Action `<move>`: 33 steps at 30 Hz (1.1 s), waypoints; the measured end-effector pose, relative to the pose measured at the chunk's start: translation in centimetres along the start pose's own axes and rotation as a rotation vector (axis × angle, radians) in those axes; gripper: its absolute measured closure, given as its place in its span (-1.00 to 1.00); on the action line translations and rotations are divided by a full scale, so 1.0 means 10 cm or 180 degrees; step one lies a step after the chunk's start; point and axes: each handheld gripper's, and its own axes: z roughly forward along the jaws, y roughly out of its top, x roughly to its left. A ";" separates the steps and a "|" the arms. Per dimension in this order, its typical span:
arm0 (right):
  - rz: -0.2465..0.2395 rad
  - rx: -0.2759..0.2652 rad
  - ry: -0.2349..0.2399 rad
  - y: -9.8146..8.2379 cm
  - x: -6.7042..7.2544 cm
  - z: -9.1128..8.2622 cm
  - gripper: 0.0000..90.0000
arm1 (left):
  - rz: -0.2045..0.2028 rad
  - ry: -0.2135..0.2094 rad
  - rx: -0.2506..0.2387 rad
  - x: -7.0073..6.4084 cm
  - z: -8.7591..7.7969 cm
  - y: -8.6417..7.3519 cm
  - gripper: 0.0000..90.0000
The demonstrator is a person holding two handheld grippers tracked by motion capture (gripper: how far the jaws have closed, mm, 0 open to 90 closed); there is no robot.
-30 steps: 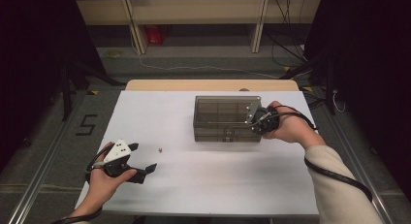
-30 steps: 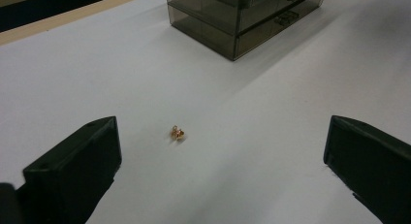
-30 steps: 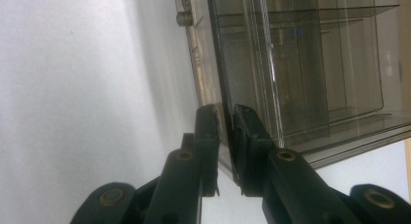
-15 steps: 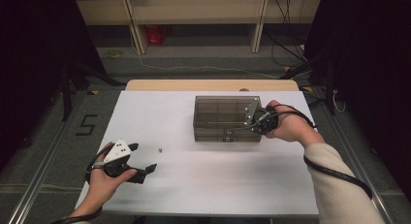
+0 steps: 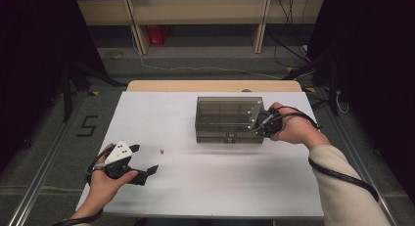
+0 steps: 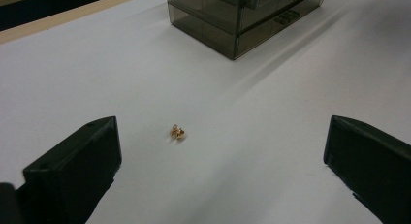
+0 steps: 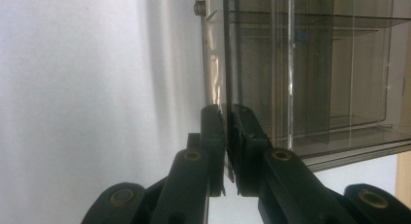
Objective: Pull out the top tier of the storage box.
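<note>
A smoky see-through plastic box (image 5: 227, 119) with inner compartments stands on the white table (image 5: 205, 187), right of centre. My right gripper (image 5: 258, 127) is at the box's right end. In the right gripper view its jaws (image 7: 227, 112) are pinched together on a thin clear wall edge of the box (image 7: 315, 73). My left gripper (image 5: 144, 159) rests near the front left, held by a hand, with its jaws wide apart. A tiny gold-coloured object (image 5: 162, 150) lies on the table just beyond it. In the left gripper view this object (image 6: 177, 132) sits between and ahead of the open jaws (image 6: 220, 127), untouched, with the box (image 6: 242, 15) farther off.
A wooden strip (image 5: 210, 85) edges the table's far side. Beyond it stand shelf legs (image 5: 134, 28) and a red item (image 5: 156, 34) on the floor. A white "5" (image 5: 87, 125) marks the floor at left. A black cable (image 5: 342, 174) trails along the right sleeve.
</note>
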 end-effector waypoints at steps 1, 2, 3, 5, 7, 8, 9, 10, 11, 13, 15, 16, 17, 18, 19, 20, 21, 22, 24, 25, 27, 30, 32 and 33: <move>-0.0013 -0.0006 -0.0001 0.00 0.00 0.00 0.89 | -0.0001 -0.0001 0.0000 0.00 0.00 0.00 -1.00; -0.0001 -0.0012 -0.0003 0.00 0.01 0.00 0.89 | -0.0001 -0.0001 0.0000 0.00 0.00 0.00 -1.00; 0.0000 -0.0007 0.0002 0.00 0.01 -0.01 0.89 | -0.0002 0.0000 0.0000 0.00 0.00 0.00 -1.00; -0.0001 -0.0022 -0.0004 -0.01 0.02 -0.01 0.89 | -0.0002 0.0000 0.0000 0.00 0.00 0.00 -1.00; 0.0007 -0.0026 -0.0007 -0.01 0.04 -0.01 0.89 | -0.0005 0.0000 0.0000 0.00 0.00 0.00 -1.00; -0.0011 -0.0014 -0.0001 -0.01 0.04 -0.01 0.89 | -0.0001 0.0001 -0.0001 0.00 0.00 0.00 -1.00; -0.0010 -0.0027 -0.0002 -0.01 0.04 -0.01 0.89 | -0.0001 0.0002 -0.0002 0.00 0.00 0.00 -1.00; -0.0005 -0.0013 0.0005 -0.01 0.05 -0.02 0.89 | 0.0000 0.0003 -0.0001 0.00 0.00 0.00 -1.00; 0.0003 -0.0016 0.0003 -0.01 0.06 -0.02 0.89 | 0.0000 0.0002 -0.0001 0.00 0.00 0.00 -1.00; -0.0015 -0.0025 -0.0006 -0.01 0.07 -0.02 0.89 | 0.0002 0.0002 -0.0001 0.00 0.00 0.00 -1.00; -0.0017 -0.0013 0.0001 -0.01 0.07 -0.03 0.89 | 0.0002 0.0003 -0.0002 0.00 0.00 0.00 -1.00; -0.0009 -0.0023 0.0000 -0.01 0.08 -0.03 0.89 | 0.0002 0.0004 -0.0003 0.00 0.00 0.00 -1.00; -0.0012 -0.0026 -0.0004 -0.01 0.09 -0.03 0.89 | 0.0003 0.0003 -0.0003 0.00 0.00 0.00 -1.00; -0.0017 -0.0033 -0.0007 -0.02 0.09 -0.03 0.89 | 0.0002 0.0003 -0.0001 0.00 0.00 0.00 -1.00; -0.0019 -0.0028 -0.0005 -0.02 0.10 -0.03 0.89 | 0.0000 0.0003 0.0001 0.00 0.00 0.00 -1.00; -0.0024 -0.0033 0.0000 -0.02 0.10 -0.03 0.89 | -0.0001 0.0003 0.0001 0.00 0.00 0.00 -1.00; -0.0033 -0.0032 -0.0003 -0.02 0.10 -0.03 0.89 | -0.0003 0.0002 0.0002 0.00 0.00 0.00 -1.00; -0.0034 -0.0037 -0.0007 -0.02 0.11 -0.03 0.89 | 0.0000 0.0002 0.0001 -0.01 0.00 0.00 -1.00; -0.0024 -0.0040 -0.0009 -0.03 0.12 -0.04 0.89 | 0.0005 0.0005 -0.0002 0.00 0.00 0.00 -1.00; -0.0033 -0.0038 -0.0002 -0.03 0.12 -0.04 0.89 | -0.0001 0.0003 -0.0001 -0.01 0.00 0.00 -1.00; -0.0023 -0.0053 0.0002 -0.03 0.13 -0.04 0.89 | 0.0003 0.0005 0.0001 0.00 0.00 0.00 -1.00; -0.0041 -0.0053 -0.0001 -0.03 0.14 -0.04 0.89 | 0.0002 0.0005 -0.0001 0.00 0.00 0.00 -1.00; -0.0037 -0.0058 -0.0016 -0.03 0.15 -0.04 0.89 | 0.0003 0.0005 -0.0001 0.00 0.00 0.00 -1.00; -0.0030 -0.0048 -0.0012 -0.03 0.15 -0.05 0.89 | 0.0003 0.0006 0.0001 0.00 0.00 0.00 -1.00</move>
